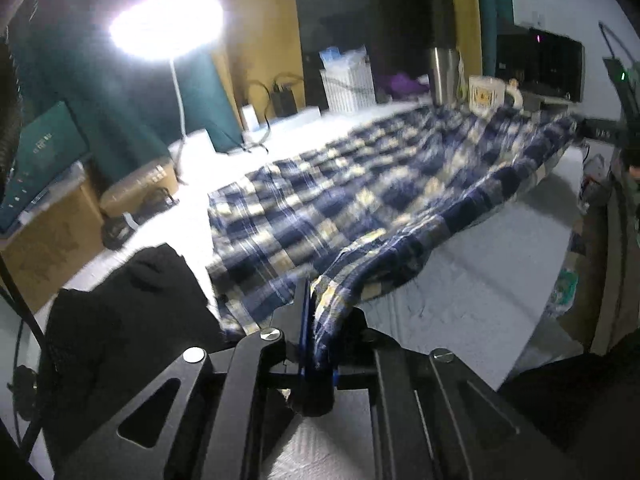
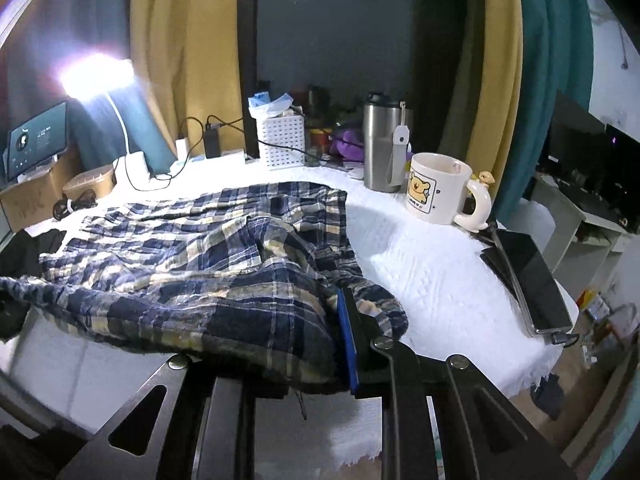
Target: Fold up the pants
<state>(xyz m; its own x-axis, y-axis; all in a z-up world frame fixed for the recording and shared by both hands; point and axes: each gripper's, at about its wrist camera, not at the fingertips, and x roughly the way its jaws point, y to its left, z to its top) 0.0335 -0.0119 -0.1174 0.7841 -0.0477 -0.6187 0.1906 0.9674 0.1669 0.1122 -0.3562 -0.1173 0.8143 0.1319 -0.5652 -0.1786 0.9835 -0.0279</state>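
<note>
Blue, white and yellow plaid pants (image 1: 360,184) lie spread over a white-covered table (image 1: 480,288). My left gripper (image 1: 320,316) is shut on a bunched edge of the pants near the table's front, and the cloth drapes over its right finger. In the right wrist view the same pants (image 2: 192,248) lie wrinkled, with their near edge lifted off the table. My right gripper (image 2: 320,340) is shut on that lifted fold. Its blue pad presses the cloth, and its left finger is hidden under the fabric.
A bear mug (image 2: 438,188), a steel tumbler (image 2: 382,144) and a white basket (image 2: 280,140) stand at the table's back. A dark flat device (image 2: 524,276) lies at the right edge. A bright lamp (image 2: 96,76) and cardboard boxes (image 1: 48,248) are at the left; a black cloth (image 1: 132,292) lies nearby.
</note>
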